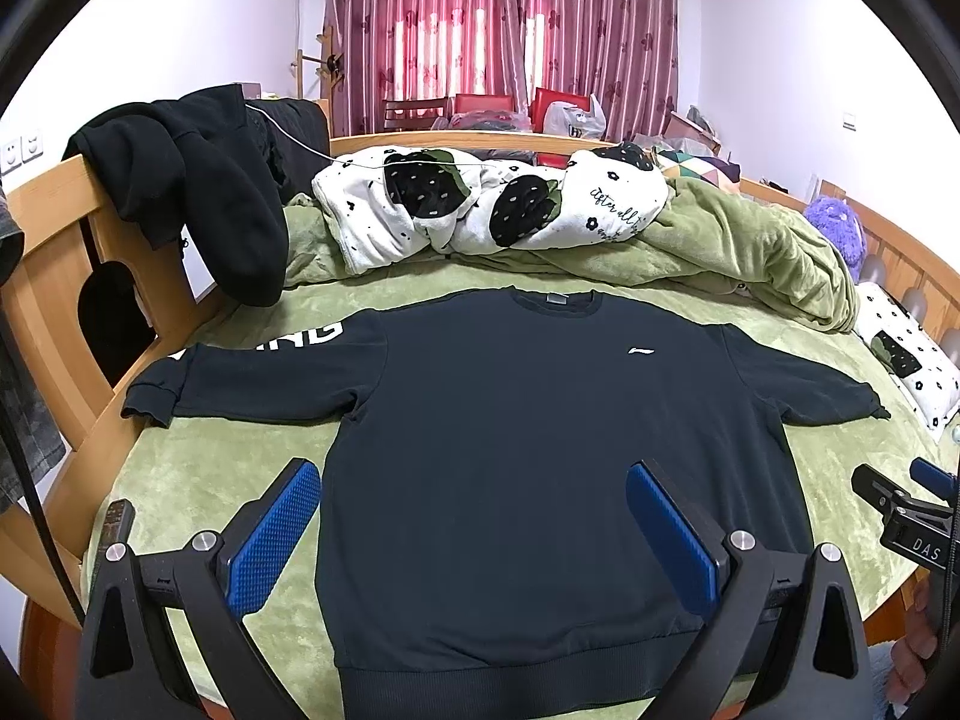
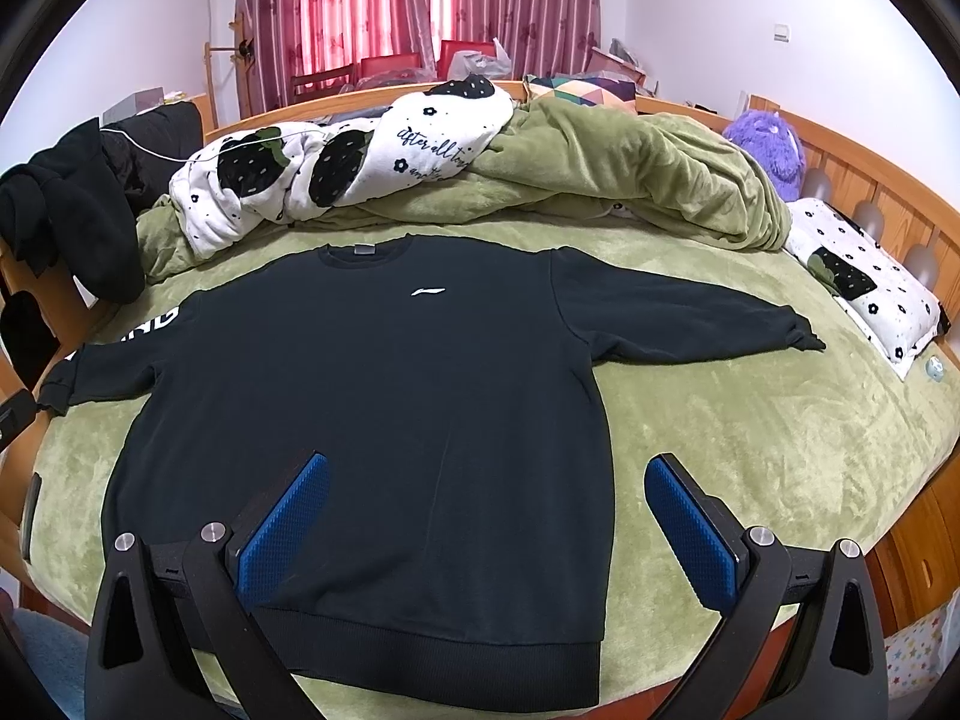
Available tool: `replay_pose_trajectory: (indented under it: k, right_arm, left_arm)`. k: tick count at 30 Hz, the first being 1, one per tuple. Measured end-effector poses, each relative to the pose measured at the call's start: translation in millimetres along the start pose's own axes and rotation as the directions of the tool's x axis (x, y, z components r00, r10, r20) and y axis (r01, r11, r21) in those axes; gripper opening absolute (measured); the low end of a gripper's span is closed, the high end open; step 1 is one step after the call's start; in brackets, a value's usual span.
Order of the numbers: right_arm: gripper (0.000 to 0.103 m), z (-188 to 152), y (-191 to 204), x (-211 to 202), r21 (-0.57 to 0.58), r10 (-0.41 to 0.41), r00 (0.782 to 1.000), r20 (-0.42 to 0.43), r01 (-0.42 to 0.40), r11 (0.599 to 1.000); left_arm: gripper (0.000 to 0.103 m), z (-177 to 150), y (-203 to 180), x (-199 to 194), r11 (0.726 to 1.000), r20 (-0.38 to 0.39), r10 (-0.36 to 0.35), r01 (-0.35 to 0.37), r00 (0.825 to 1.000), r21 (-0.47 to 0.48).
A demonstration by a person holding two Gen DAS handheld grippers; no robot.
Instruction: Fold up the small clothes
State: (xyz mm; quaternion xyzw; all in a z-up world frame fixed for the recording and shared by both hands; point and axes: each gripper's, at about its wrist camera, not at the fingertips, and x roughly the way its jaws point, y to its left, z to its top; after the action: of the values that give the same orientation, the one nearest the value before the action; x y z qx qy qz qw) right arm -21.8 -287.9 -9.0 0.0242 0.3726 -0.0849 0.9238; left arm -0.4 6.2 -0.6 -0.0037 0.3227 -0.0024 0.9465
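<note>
A dark navy sweatshirt [image 1: 528, 450] lies flat, front up, on the green bedspread, both sleeves spread out sideways, hem nearest me. It also shows in the right wrist view [image 2: 372, 396]. My left gripper [image 1: 474, 474] is open and empty, hovering over the lower left part of the sweatshirt's body. My right gripper [image 2: 486, 468] is open and empty, above the sweatshirt's lower right side, its right finger over bare bedspread. The right gripper also shows at the right edge of the left wrist view [image 1: 900, 498].
A bunched green blanket [image 2: 630, 180] and a white-and-black quilt [image 1: 480, 204] lie behind the sweatshirt. A black garment [image 1: 204, 180] hangs on the wooden bed frame [image 1: 54, 276] at left. A patterned pillow [image 2: 864, 288] and a purple plush toy [image 2: 768, 144] sit at right.
</note>
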Motion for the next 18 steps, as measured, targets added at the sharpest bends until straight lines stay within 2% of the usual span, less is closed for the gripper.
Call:
replay_pose_trajectory:
  k: [18]
  right_arm:
    - [0.103, 0.7, -0.9, 0.3, 0.002, 0.002, 1.000, -0.002, -0.002, 1.000]
  left_arm:
    - [0.102, 0.9, 1.5, -0.2, 1.000, 0.003, -0.003, 0.003, 1.000, -0.004]
